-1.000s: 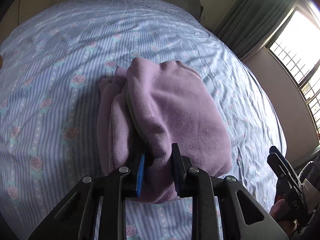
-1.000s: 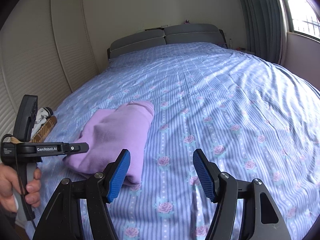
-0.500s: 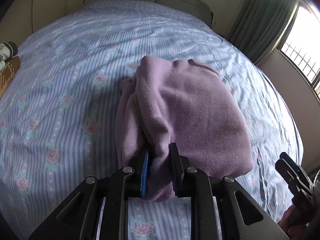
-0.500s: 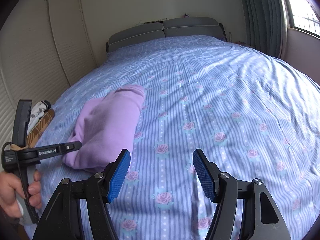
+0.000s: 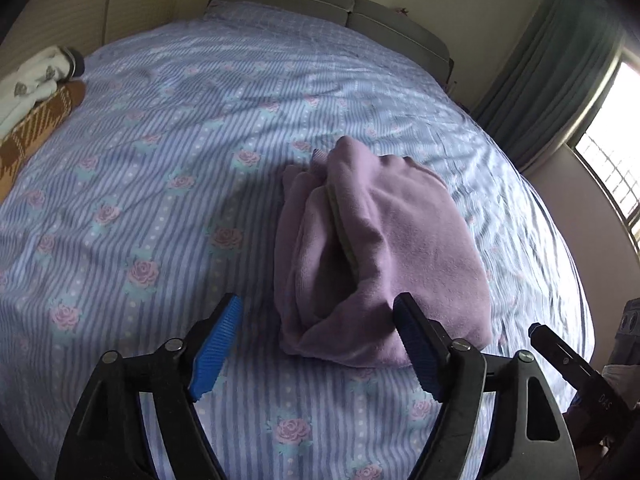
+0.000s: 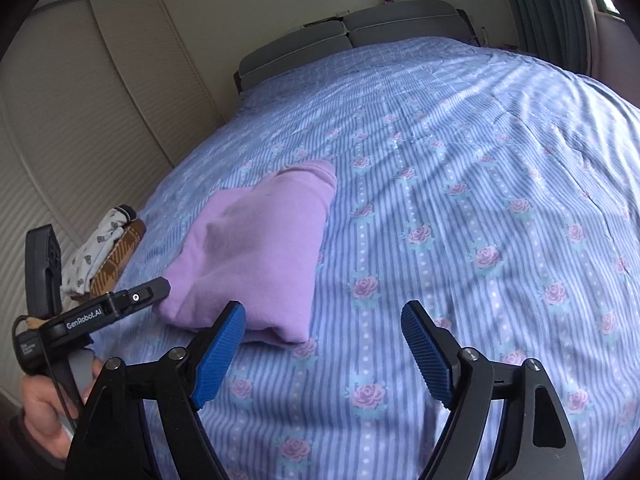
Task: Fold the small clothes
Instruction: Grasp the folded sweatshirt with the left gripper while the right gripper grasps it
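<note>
The left gripper (image 5: 320, 344), black-framed with ribbed blue pads, has just been opening and now stands spread, its pads off the cloth. The near end of the folded lilac fleece garment (image 5: 384, 248) lies between and just beyond them, the right-hand pad overlapping its near corner in the view. The right gripper (image 6: 324, 352), of the same make, has also just widened — nothing lies between its pads, only the blue striped bedsheet with pink roses (image 6: 460, 208). The garment (image 6: 260, 248) rests flat on that sheet, left of the right gripper and near the sheet's left side. A hand (image 6: 44, 408) grasps the left gripper's handle at the sheet's near left corner. Farther left of the garment, at the sheet's edge, lie a white printed cloth (image 6: 100, 244) and a brown checked cloth (image 6: 120, 256) — touching each other. At the sheet's far end stands a grey padded headboard (image 6: 352, 36).
</note>
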The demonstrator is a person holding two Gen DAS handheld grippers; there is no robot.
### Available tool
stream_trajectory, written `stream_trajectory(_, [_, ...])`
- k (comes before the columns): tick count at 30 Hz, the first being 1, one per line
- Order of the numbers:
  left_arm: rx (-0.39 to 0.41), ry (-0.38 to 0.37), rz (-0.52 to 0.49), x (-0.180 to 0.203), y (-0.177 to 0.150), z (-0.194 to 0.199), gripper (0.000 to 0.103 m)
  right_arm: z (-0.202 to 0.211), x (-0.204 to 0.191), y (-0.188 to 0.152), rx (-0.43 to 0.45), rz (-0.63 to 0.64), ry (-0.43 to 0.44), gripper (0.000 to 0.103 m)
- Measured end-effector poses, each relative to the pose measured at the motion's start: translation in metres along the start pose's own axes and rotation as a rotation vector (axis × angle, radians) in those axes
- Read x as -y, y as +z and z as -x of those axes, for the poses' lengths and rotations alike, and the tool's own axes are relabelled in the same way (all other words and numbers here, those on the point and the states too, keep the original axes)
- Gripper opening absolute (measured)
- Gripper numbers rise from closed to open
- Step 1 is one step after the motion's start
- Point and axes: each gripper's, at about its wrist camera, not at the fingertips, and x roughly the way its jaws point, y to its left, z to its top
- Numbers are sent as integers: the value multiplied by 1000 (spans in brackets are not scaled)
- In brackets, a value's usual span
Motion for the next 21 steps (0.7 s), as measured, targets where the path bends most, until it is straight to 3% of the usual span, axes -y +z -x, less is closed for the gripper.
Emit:
stream_trajectory(5, [-46,-65,89,-6,2,-20,81,-28,9,21,-54,-93,91,82])
stream_trajectory(12, [-105,-169,177,-20,-1,-43,81,-79,8,50,-160,-108,202,82])
stream_trajectory(16, [-103,-201,148,-16,1,-48,70,-106,10,58,-224,-125,243,82])
stream_trajectory(21, [-107,-221,156,-19,2,-53,64,-140,10,56,-313,-159,291,82])
